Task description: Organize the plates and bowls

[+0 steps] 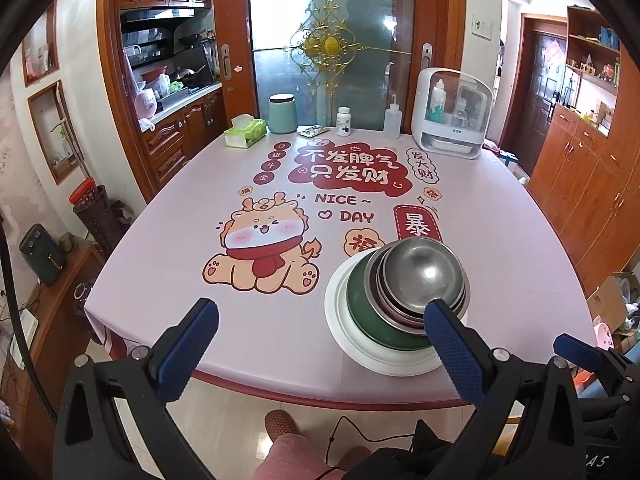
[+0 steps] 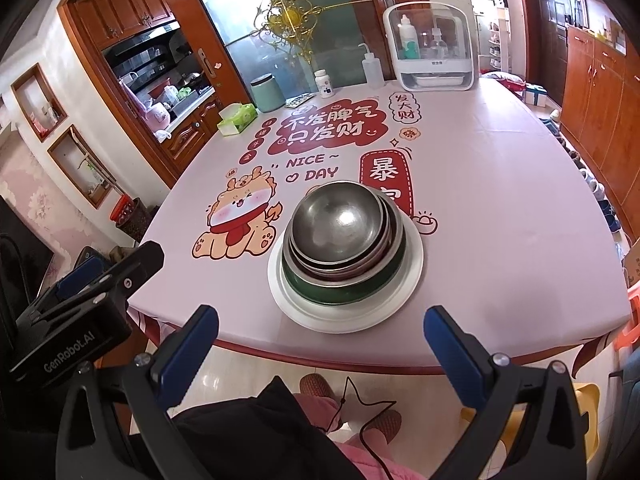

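A stack stands near the table's front edge: a white plate (image 2: 404, 292) at the bottom, a green bowl (image 2: 340, 294) on it, then nested steel bowls with a steel bowl (image 2: 338, 218) on top. The stack also shows in the left wrist view, with white plate (image 1: 340, 332), green bowl (image 1: 372, 320) and top steel bowl (image 1: 424, 270). My left gripper (image 1: 320, 316) is open and empty, left of the stack at the table edge. My right gripper (image 2: 320, 322) is open and empty, just before the stack. The left gripper's body (image 2: 76, 312) shows at left in the right wrist view.
At the table's far edge (image 1: 472, 208) stand a tissue box (image 1: 245, 132), a green canister (image 1: 282, 114), a pill bottle (image 1: 344, 121), a squeeze bottle (image 1: 393, 120) and a white storage box (image 1: 452, 114). Wooden cabinets (image 1: 592, 184) stand at right.
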The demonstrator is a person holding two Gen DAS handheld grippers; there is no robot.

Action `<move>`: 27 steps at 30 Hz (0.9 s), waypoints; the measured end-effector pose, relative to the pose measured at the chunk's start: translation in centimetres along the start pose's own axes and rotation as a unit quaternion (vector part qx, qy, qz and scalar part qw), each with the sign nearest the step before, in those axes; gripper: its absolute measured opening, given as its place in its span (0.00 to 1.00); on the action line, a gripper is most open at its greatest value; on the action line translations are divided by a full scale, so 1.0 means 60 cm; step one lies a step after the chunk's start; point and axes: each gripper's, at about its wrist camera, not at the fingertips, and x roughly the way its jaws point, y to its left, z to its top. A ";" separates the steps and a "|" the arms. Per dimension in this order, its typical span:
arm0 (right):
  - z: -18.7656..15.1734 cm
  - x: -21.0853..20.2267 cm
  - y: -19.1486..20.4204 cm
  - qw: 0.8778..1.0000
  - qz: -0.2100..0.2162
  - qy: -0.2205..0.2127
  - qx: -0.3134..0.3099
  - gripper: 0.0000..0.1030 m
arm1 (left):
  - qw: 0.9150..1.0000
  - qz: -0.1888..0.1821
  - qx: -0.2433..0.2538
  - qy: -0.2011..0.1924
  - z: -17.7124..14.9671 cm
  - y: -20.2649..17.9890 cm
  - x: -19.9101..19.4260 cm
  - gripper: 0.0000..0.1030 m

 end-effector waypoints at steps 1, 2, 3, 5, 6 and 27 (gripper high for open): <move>0.000 0.000 -0.001 1.000 0.000 0.000 0.000 1.00 | 1.000 0.001 0.000 0.001 0.000 0.000 0.000 0.99; 0.000 0.000 -0.001 1.000 0.000 0.000 0.000 1.00 | 1.000 0.000 0.001 0.000 0.000 -0.001 0.000 0.99; 0.000 0.000 -0.001 1.000 0.000 0.000 0.000 1.00 | 1.000 0.000 0.001 0.000 0.000 -0.001 -0.001 0.99; 0.000 0.001 -0.002 1.000 0.000 0.000 0.002 1.00 | 1.000 0.000 0.001 0.000 -0.001 -0.001 0.000 0.99; -0.001 0.001 -0.004 1.000 -0.001 0.001 0.003 1.00 | 1.000 0.000 0.001 0.000 -0.001 -0.002 0.000 0.99; -0.003 -0.001 -0.026 1.000 -0.003 0.005 0.016 1.00 | 1.000 -0.004 0.014 0.007 -0.003 -0.019 0.006 0.99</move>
